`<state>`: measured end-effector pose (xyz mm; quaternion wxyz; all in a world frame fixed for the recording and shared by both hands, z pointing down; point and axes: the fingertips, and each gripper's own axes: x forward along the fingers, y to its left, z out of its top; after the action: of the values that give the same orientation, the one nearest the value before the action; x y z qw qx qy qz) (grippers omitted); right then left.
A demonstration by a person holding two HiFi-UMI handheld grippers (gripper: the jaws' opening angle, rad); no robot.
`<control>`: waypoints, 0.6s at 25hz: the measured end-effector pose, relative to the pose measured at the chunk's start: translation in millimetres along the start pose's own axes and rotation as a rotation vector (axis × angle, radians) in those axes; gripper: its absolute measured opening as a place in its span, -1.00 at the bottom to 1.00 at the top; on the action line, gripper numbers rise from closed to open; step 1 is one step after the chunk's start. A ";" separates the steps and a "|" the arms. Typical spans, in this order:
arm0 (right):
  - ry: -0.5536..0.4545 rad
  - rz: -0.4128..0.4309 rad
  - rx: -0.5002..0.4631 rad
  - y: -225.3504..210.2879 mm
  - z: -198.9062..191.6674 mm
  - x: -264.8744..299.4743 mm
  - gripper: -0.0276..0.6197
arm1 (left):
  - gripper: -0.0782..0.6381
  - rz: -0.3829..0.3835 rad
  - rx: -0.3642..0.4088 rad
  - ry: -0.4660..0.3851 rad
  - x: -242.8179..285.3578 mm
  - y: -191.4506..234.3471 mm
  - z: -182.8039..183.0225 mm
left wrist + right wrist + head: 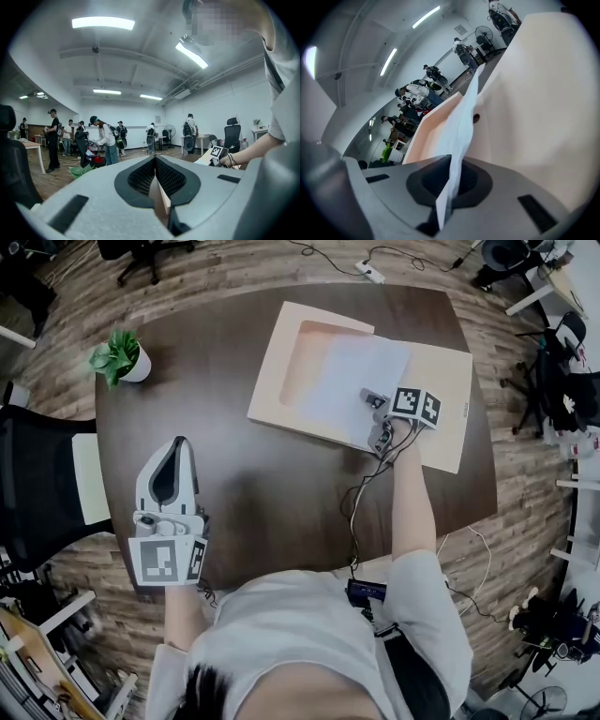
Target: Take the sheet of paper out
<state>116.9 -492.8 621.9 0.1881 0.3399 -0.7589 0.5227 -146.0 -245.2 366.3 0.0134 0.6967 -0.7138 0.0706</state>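
Two tools. Left tool (178, 444) is nearest: jaws together, nothing between them, over the counter (272, 502). Right tool (370, 401) is clamped on the edge of one sheet of paper (342, 381). The sheet is plain white, slightly bowed, lying over one open tan folder (445, 381). One potted plant (120, 354) far left.

I am in an open-plan office. A dark brown wooden table (244, 484) stands on a wood-plank floor (225, 268), with a black mesh office chair (37, 484) at the head view's left edge and a white power strip (370, 272) at its top. In the left gripper view, long ceiling strip lights (103, 22) run overhead, and a pale desk (202, 138) and standing people with backpacks (107, 140) fill the middle.
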 end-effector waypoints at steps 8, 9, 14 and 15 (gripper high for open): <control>-0.050 -0.040 0.008 -11.4 1.2 -25.4 -0.87 | -0.76 -0.026 0.003 -0.016 -3.3 -3.8 5.3; -0.059 -0.046 0.008 -12.6 1.5 -29.2 -0.87 | -0.76 -0.030 0.004 -0.019 -3.8 -4.7 6.3; -0.108 -0.082 -0.011 -16.4 2.6 -49.5 -0.87 | -0.76 -0.049 0.007 -0.037 -7.1 -7.4 11.4; -0.119 -0.090 -0.020 -16.5 2.9 -54.6 -0.87 | -0.76 -0.053 0.008 -0.040 -8.1 -8.1 12.6</control>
<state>167.0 -481.7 596.8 0.1692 0.4023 -0.7577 0.4852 -136.7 -238.9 353.6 -0.0017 0.7167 -0.6949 0.0593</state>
